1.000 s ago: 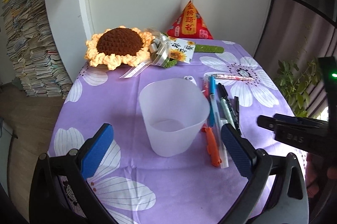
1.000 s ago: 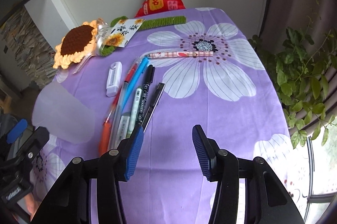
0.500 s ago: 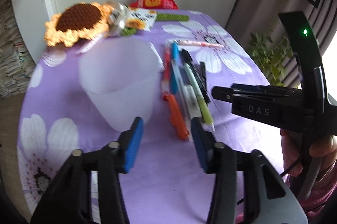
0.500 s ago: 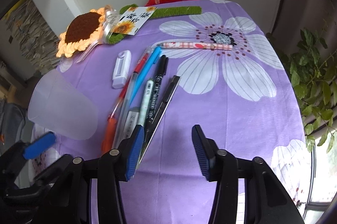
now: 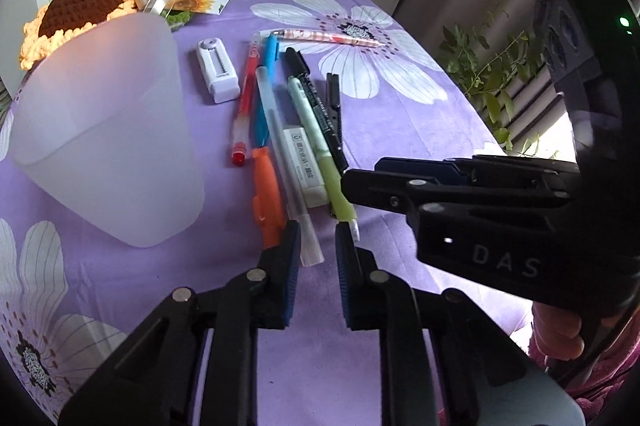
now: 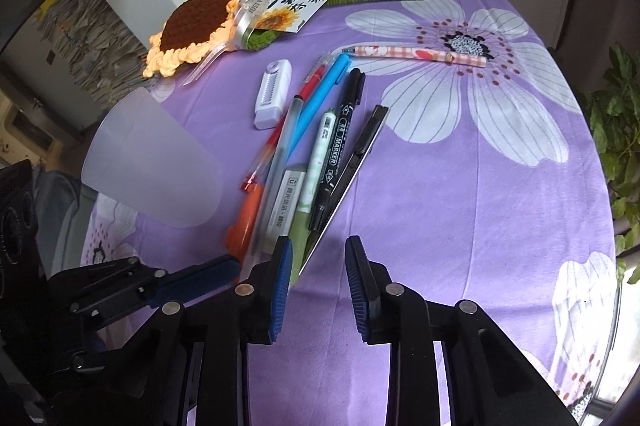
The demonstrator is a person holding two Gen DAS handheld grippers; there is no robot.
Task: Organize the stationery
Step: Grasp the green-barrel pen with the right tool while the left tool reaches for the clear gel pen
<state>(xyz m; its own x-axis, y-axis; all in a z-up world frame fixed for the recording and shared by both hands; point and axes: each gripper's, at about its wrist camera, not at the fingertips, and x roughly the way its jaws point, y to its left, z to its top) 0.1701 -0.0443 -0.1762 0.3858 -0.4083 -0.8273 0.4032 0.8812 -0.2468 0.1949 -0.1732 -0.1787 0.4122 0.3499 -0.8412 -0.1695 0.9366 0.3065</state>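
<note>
The left hand-held gripper [image 5: 317, 238] has just been closing, its narrow jaws flanking the frosted pen [image 5: 280, 146] tip, not pressing. The right hand-held gripper [image 6: 317, 258] has narrowed too, empty, pens just ahead

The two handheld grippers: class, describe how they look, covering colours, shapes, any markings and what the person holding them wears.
Both are black plastic linkage frames with silver pivot pins and blue ribbed pads on the two fingers. The left gripper matches the right gripper. Seen from the left wrist, the right one's side bears the pale letters DAS, and a green light glows on its body. The hand beneath it shows a dark pink sleeve.
</note>
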